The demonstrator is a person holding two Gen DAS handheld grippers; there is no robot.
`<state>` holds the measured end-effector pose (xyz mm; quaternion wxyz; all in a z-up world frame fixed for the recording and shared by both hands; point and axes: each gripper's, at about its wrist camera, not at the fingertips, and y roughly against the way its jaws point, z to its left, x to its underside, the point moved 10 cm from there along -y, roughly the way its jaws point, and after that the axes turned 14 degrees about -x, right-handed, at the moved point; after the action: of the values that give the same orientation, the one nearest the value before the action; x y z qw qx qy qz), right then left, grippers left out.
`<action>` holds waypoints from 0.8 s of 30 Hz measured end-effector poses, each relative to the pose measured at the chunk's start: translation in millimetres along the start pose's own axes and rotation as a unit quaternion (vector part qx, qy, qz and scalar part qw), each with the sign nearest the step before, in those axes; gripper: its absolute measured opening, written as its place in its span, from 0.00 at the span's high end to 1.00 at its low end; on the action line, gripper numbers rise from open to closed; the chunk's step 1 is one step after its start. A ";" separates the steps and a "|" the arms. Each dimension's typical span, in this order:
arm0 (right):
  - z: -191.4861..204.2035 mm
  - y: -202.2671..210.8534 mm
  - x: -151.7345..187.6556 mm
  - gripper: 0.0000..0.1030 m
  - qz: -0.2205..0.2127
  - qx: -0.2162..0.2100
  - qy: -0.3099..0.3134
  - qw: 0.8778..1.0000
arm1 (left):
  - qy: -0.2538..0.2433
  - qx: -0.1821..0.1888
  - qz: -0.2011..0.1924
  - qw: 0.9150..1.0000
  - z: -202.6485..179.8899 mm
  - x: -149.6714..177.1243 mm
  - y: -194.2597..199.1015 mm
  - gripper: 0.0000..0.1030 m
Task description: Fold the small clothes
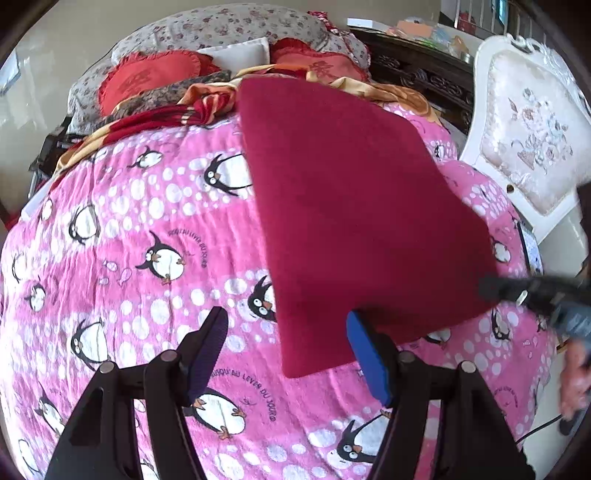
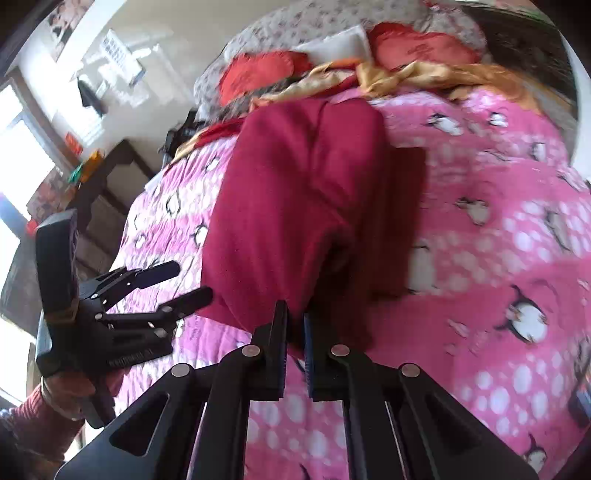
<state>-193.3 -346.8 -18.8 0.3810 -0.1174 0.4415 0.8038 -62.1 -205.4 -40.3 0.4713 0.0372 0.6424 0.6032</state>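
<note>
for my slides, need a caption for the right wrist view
Right gripper shut on the near edge of a dark red garment on a pink penguin blanket.

**Garment on the bed**

The folded garment [image 1: 362,206] lies on the blanket [image 1: 147,229] covering the bed. Pillows [image 1: 147,77] sit behind it, a chair [image 1: 524,133] stands right of the bed, and the left tongs [image 1: 288,354] hover before it.

A bed covered by a bright pink fleece blanket printed with penguins and white dots [image 1: 147,206] fills the room. At its head lie two red heart-shaped cushions [image 1: 147,79] against a grey floral quilt [image 1: 229,26]. A white upholstered chair with a floral back [image 1: 528,133] stands beside a dark carved wooden cabinet [image 1: 417,74]. Cream walls [image 2: 155,22] catch strong daylight from a bright window [image 2: 22,147].
</note>
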 end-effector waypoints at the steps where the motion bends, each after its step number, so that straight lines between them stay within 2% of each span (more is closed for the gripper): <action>1: -8.9 -6.8 9.3 1.00 0.019 0.010 -0.005 1.000 | 0.004 0.001 -0.001 1.000 1.4 -1.8 0.5 0.32; 3: -14.7 -10.7 13.6 1.00 0.030 0.022 -0.002 0.999 | 0.012 0.001 -0.009 1.000 4.7 -7.5 4.5 0.32; 4: -9.9 -6.6 10.4 1.00 0.023 0.008 0.000 1.000 | 0.017 0.002 -0.015 1.000 6.4 -11.1 8.1 0.32; 8: 4.3 20.6 -19.1 1.00 -0.032 -0.024 0.000 0.999 | 0.024 0.004 -0.035 0.999 6.5 -26.9 15.0 0.31; 10: -2.6 32.9 -43.3 0.92 -0.072 0.004 -0.002 0.997 | 0.024 -0.001 -0.034 0.999 3.1 -33.0 11.2 0.31; 13: -18.2 27.3 -75.8 0.91 -0.099 0.039 -0.018 0.994 | 0.031 0.005 -0.029 0.999 -3.0 -37.1 6.5 0.31; 16: -37.2 -3.2 -98.9 0.90 -0.077 0.067 -0.036 0.994 | 0.033 0.006 -0.024 0.999 -9.0 -38.5 2.5 0.31; 18: -41.3 -23.2 -103.6 0.90 -0.056 0.063 -0.027 0.996 | 0.034 0.006 -0.021 0.999 -12.2 -39.1 -0.8 0.31; 19: -44.4 -33.5 -104.3 0.92 -0.041 0.069 -0.023 0.997 | 0.034 0.006 -0.018 0.999 -13.5 -39.1 -2.7 0.31; 20: -45.9 -38.3 -103.6 1.00 -0.034 0.073 -0.019 0.997 | 0.033 0.006 -0.014 0.999 -15.2 -38.8 -4.4 0.31; 24: -37.1 -19.3 -109.5 1.00 -0.060 0.084 0.033 0.994 | 0.030 0.013 -0.011 0.999 -20.5 -39.6 -8.4 0.31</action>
<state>-110.3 -426.0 5.2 0.4226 -0.1378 0.5117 0.7353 -49.1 -247.3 -28.4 0.4581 0.0179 0.6644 0.5903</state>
